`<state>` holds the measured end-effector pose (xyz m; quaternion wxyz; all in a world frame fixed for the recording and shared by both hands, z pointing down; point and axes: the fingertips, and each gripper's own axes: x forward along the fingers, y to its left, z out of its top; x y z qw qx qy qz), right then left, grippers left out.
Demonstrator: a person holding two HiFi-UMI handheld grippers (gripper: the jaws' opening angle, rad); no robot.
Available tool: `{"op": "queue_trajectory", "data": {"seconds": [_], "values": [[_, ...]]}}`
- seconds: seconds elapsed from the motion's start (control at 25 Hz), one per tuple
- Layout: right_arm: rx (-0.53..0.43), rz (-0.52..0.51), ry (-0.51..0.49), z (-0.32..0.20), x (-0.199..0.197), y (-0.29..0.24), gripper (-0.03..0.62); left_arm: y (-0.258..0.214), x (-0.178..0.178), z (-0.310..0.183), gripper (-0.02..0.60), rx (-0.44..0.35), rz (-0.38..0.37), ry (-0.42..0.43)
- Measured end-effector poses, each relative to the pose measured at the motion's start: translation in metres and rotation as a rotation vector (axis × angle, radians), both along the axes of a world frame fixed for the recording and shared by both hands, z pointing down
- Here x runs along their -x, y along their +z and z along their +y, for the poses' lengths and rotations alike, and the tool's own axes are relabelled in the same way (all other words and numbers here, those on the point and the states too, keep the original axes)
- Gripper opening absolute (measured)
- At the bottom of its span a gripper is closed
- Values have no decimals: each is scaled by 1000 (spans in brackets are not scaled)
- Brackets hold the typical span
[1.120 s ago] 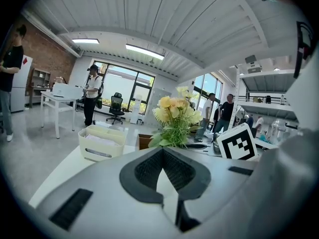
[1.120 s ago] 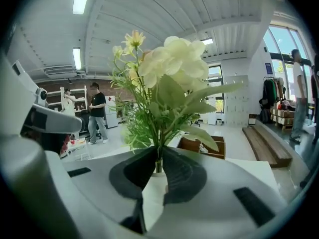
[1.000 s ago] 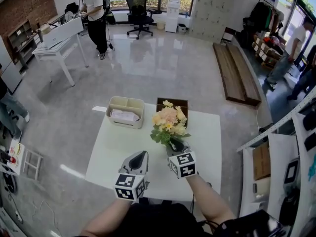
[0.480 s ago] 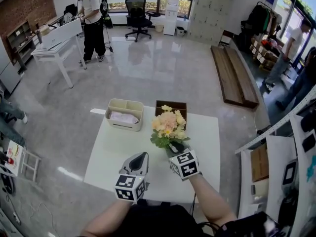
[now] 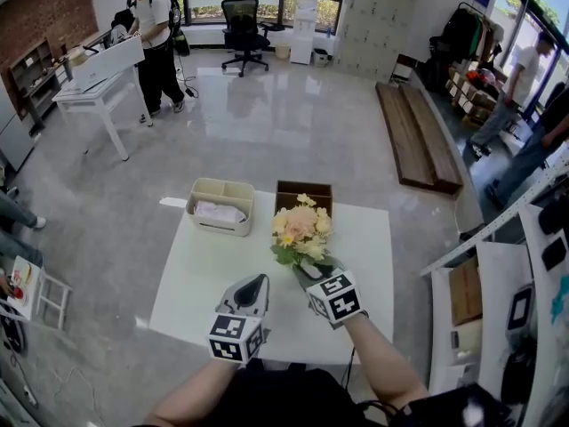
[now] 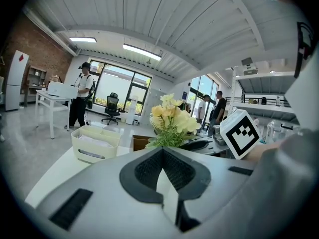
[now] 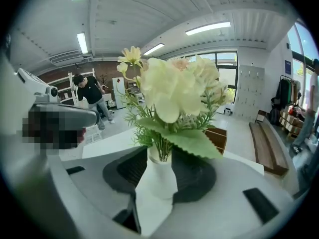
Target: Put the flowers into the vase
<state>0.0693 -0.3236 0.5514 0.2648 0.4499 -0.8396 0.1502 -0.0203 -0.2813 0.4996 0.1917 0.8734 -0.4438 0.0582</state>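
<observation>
The flowers (image 5: 300, 225) already stand with their stems in the neck of the white vase (image 7: 160, 176), which sits upright on the table (image 5: 213, 274), so the main step looks done. Your right tongs (image 5: 309, 272) have just been opening, and now their jaws stand apart on either side of the vase, which is between them, without clamping it. Judging by that, what is left is only to draw the right tongs back from the vase without tipping it. Your left tongs (image 5: 256, 283) are closed and empty, held low to the left of the vase. A cream basket (image 5: 220, 205) and a brown box (image 5: 304, 189) sit beyond the vase.
</observation>
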Motion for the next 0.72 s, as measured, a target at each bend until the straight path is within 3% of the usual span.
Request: {"op": "queue_trajectory", "data": {"seconds": [0.24,0.48,0.6,0.72], "values": [[8,-12,0,19,-3,-3,156,-3,-5,3,2,-2,-5,10],[38,-152,20,56,-6,-1,151,-8,-11,4,2,-20,-4,19],[-31,-226,69,70,-8,-17,92,-10,-16,9,3,-26,-14,24],[-180,-321,179,71,-20,-49,26,-14,-22,12,2,-42,-19,33]]}}
